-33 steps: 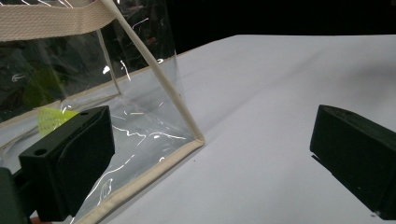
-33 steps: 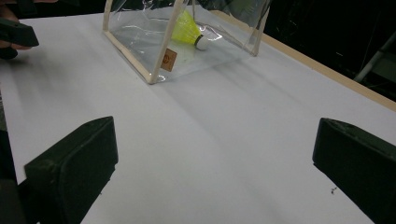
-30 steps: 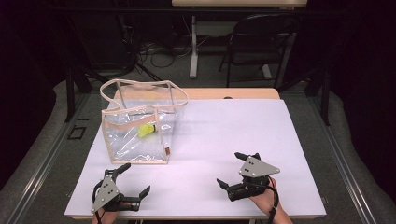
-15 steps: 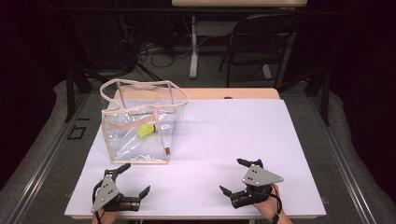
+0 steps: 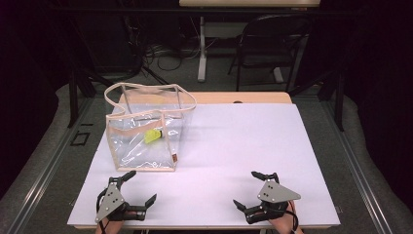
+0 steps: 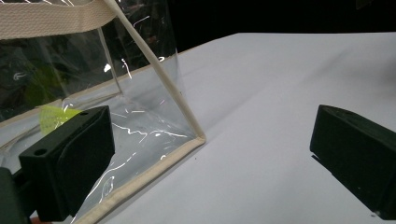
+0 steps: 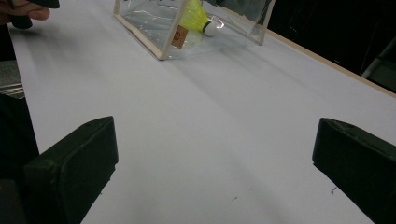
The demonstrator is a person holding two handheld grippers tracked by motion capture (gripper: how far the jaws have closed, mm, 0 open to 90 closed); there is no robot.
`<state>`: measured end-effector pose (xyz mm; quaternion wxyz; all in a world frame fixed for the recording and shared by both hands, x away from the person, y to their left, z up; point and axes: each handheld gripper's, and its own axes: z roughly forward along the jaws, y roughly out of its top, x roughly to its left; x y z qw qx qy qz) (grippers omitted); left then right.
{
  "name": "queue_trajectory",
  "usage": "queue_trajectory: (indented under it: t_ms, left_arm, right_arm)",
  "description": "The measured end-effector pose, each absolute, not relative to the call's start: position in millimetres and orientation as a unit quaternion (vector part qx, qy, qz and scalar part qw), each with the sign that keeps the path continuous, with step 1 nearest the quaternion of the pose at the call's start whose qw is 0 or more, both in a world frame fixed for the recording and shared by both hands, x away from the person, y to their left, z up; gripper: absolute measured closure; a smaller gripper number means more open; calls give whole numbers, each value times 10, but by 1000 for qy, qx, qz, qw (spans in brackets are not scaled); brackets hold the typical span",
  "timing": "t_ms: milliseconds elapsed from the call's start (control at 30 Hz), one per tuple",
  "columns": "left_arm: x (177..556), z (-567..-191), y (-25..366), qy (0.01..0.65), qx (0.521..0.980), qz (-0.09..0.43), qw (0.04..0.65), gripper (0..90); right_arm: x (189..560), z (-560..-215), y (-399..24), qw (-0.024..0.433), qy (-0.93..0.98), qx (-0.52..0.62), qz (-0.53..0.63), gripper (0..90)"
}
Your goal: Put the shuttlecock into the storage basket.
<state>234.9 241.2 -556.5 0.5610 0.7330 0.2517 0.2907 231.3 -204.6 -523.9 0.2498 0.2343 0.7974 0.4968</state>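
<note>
Where the white table (image 5: 234,146) fills a dark room — black chair (image 5: 265,41) at 12 o'clock, cables (image 5: 165,53) on grey floor. Yellow shuttlecock (image 5: 153,136) inside clear bag (image 5: 146,131) at 10 o'clock, long axis lying flat, cork pointing toward 3 o'clock. Left gripper (image 5: 139,193) and right gripper (image 5: 251,190) at 6 o'clock — jaws spread wide, holding nothing.

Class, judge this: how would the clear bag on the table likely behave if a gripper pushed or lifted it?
The clear bag looks thin-walled and holds just a shuttlecock, so it is probably light and would slide. Its creased plastic suggests floppy sides that buckle. Lifted by the strap, it would likely sag.
</note>
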Motion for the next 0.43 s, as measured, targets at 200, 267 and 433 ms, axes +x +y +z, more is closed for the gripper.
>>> queue_trajectory:
  t_ms: [200,267,433]
  left_arm:
    - [2348,-5568,2403,250,734,289,561,0]
    - [2346,-5569,2405,249,735,289,560,0]
    - [2351,-5569,2405,248,735,289,561,0]
  right_arm:
    - [2267,-5278,-2089,253,794,240,498,0]
    - [2268,-5282,-2094,253,794,241,498,0]
    - [2272,-5290,-2101,252,791,243,501,0]
